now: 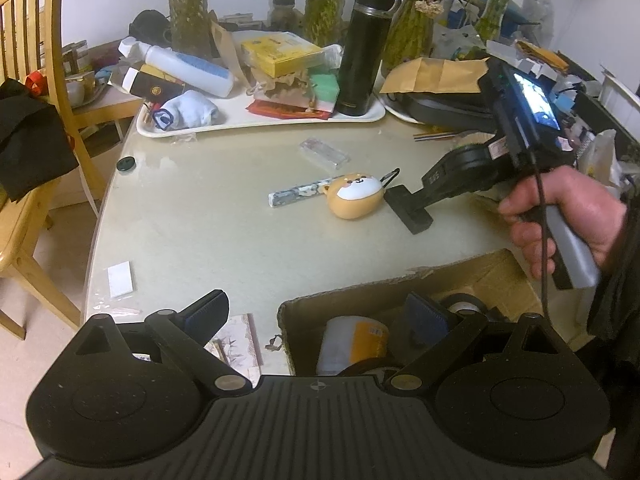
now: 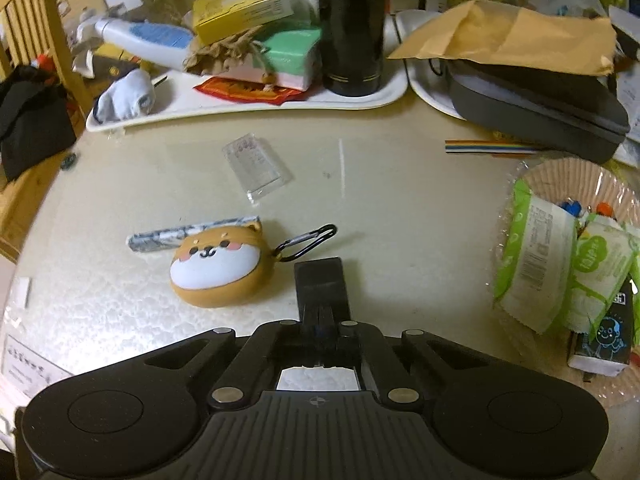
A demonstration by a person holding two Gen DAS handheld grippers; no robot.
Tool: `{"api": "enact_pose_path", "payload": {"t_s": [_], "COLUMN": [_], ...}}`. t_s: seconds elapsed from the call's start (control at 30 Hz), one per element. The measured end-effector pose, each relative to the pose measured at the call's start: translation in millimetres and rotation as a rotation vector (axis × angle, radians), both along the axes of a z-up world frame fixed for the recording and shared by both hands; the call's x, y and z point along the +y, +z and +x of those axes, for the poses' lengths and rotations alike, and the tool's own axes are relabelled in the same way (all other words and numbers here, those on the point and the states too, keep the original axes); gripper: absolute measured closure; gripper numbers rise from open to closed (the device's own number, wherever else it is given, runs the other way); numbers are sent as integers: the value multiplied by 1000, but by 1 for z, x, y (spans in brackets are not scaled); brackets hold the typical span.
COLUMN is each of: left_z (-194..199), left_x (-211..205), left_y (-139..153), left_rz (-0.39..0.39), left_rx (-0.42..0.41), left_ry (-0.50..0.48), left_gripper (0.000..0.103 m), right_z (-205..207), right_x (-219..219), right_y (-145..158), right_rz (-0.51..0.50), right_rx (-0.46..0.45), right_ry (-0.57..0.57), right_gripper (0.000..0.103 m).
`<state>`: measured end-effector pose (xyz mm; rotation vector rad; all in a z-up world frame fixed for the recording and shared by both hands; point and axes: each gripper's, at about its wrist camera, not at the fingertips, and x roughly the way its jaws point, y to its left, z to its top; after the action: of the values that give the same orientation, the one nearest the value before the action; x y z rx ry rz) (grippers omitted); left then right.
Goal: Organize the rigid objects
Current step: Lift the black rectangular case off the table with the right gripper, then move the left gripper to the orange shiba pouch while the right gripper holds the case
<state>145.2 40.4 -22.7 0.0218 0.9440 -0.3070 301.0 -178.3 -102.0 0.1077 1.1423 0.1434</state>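
Observation:
A tan dog-face case [image 1: 354, 196] [image 2: 218, 270] with a carabiner [image 2: 308, 242] lies mid-table. A patterned stick [image 1: 300, 194] [image 2: 176, 236] lies just behind it. A clear plastic box [image 1: 324, 153] [image 2: 258, 166] lies farther back. My right gripper [image 1: 408, 208] [image 2: 322, 280] is shut and empty, just right of the case, low over the table. My left gripper [image 1: 320, 316] is open and empty, above the near-left edge of a cardboard box [image 1: 400, 286]. The box holds a white and yellow roll [image 1: 354, 342] and black tape [image 1: 466, 302].
A white tray [image 1: 260, 118] [image 2: 248, 104] at the back carries a black flask [image 1: 362, 48] [image 2: 352, 24], bottle, boxes and a sock. A grey case [image 2: 536, 96] under a brown envelope is back right. Snack packets [image 2: 560, 276] lie at right. A wooden chair [image 1: 32, 128] stands left.

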Motion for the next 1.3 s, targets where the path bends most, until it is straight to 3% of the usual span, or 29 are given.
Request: {"api": "enact_pose_path", "payload": {"t_s": [0.03, 0.1, 0.13, 0.17, 0.33, 0.47, 0.5, 0.73, 1.3], "left_z": [0, 0, 0, 0, 1, 0, 0, 2, 23], "left_x": [0, 0, 0, 0, 2, 3, 2, -2, -31], "left_y": [0, 1, 2, 2, 4, 6, 7, 10, 12], "left_rz": [2, 4, 4, 5, 7, 8, 9, 11, 41], "left_rx": [0, -1, -2, -2, -2, -6, -7, -18, -87], "left_ry": [0, -1, -1, 1, 7, 10, 9, 4, -61], "left_gripper": [6, 6, 6, 6, 6, 6, 6, 6, 6], "right_z": [2, 5, 5, 5, 5, 6, 5, -2, -53], "right_x": [-3, -5, -3, -1, 11, 13, 13, 0, -44], "right_y": [0, -2, -2, -3, -11, -24, -24, -14, 49], "right_rz": [12, 8, -8, -20, -47, -82, -94, -81, 29], "right_rx": [8, 15, 10, -6, 0, 34, 23, 10, -80], "right_ry": [-11, -25, -27, -22, 32, 44, 41, 18, 18], "right_gripper": [96, 68, 38, 25, 35, 67, 69, 70, 70]}}
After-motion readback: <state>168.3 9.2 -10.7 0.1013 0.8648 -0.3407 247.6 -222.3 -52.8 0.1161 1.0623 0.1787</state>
